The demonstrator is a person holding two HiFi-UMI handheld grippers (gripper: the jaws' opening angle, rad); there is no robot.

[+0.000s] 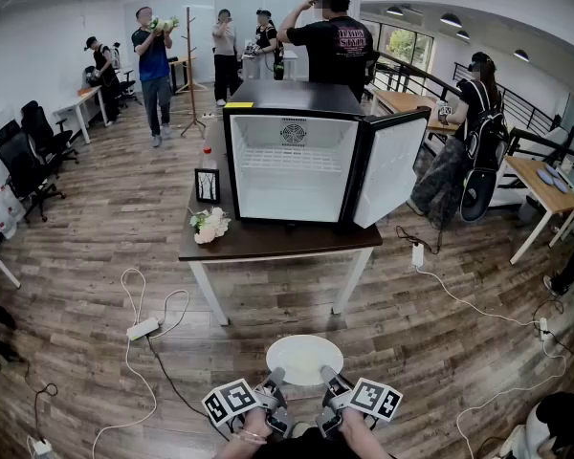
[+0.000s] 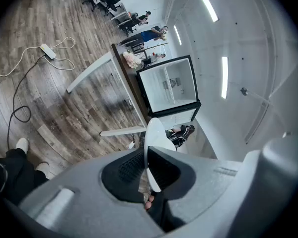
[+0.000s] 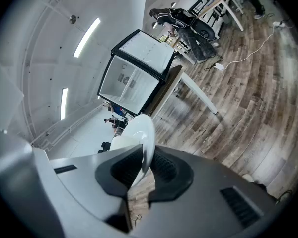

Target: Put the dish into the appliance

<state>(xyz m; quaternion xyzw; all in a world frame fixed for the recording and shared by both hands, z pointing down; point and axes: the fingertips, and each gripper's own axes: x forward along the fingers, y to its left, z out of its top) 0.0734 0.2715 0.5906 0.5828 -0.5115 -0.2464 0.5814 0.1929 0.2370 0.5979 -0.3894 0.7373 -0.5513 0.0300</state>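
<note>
Head view, dish (image 1: 304,358) clamped between left gripper (image 1: 274,382), right gripper (image 1: 331,382)

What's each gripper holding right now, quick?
Left gripper: jaws shut on the rim of the white plate.
Right gripper: jaws shut on the same plate's rim.

My left hand (image 1: 252,426) and right hand (image 1: 352,421) run off the bottom edge of the head view, wrists cut away. The dish (image 1: 304,357) loses its near rim between the pads of my left claw (image 1: 274,381) and my right claw (image 1: 331,380); how deep it sits there I cannot tell. The round emblem (image 1: 293,133) on the back wall of the fridge (image 1: 292,165) is too small to read, as is the little frame (image 1: 207,185) at the left edge of the table (image 1: 268,242). A person (image 1: 555,428) is cropped by the bottom right corner.
</note>
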